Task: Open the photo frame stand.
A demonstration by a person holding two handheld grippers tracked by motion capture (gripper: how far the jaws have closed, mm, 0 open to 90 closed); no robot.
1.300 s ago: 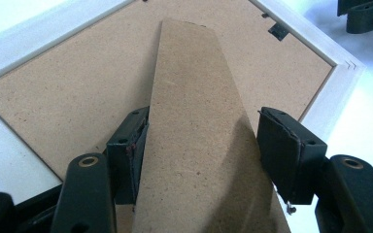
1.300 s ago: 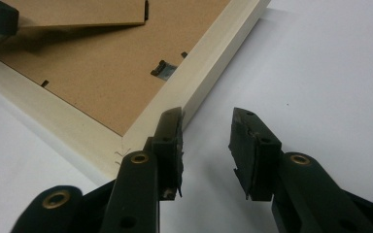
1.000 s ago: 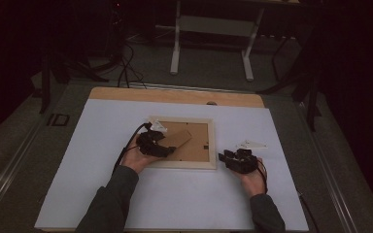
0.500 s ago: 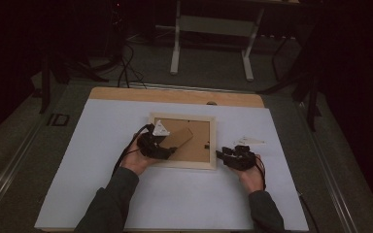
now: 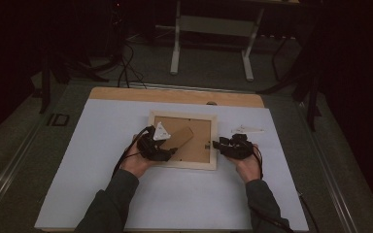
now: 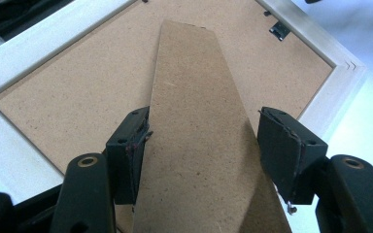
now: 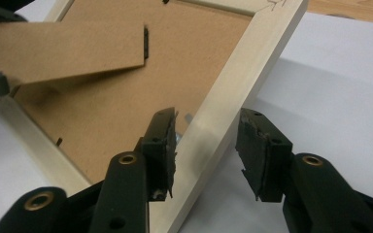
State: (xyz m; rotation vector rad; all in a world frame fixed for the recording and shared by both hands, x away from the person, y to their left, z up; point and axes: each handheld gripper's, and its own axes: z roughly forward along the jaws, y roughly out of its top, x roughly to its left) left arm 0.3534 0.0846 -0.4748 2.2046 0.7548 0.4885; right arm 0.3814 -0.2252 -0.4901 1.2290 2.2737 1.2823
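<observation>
A pale wooden picture frame (image 5: 183,115) lies face down on the white table cover, its brown backing up. My left gripper (image 5: 168,154) is shut on the cardboard stand (image 5: 180,138) and holds it raised off the backing. In the left gripper view the pads (image 6: 132,145) press the edges of the stand (image 6: 194,97) between them (image 6: 204,145). My right gripper (image 5: 221,144) sits at the frame's right side. There its jaws (image 7: 206,145) straddle the frame's rail (image 7: 238,82). They have just been opening, and the right pad stands off the wood.
A small white object (image 5: 246,129) lies on the cover to the right of the frame. The table's wooden back edge (image 5: 175,94) runs behind it. Metal clips (image 6: 278,30) sit on the frame's back. A table stand (image 5: 211,24) and cables are on the floor beyond.
My right gripper has moved left and a little up onto the frame's right rail, and its jaws have widened. The left gripper keeps its hold on the stand.
</observation>
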